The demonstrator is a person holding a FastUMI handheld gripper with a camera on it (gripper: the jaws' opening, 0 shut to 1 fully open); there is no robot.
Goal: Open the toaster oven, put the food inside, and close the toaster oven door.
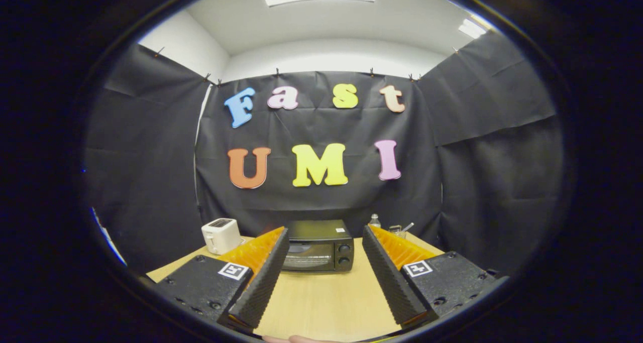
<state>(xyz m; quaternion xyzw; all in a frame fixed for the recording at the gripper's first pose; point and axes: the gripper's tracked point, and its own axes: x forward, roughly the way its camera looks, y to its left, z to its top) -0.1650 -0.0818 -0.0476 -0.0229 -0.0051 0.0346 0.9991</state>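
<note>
Two fingers of my tool point(324, 232) stand wide apart, holding nothing. I see the oven point(318, 246) beyond them on the worktop point(321, 303), door closed. Risks: I can't spot the food, and a careless pull on the handle could drag the light oven forward.

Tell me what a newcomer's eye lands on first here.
The black toaster oven, door closed, sits on the wooden table straight ahead, framed between the open gripper fingers. A white toaster stands beyond the left finger, and a small bottle and a glass beyond the right finger.
</note>
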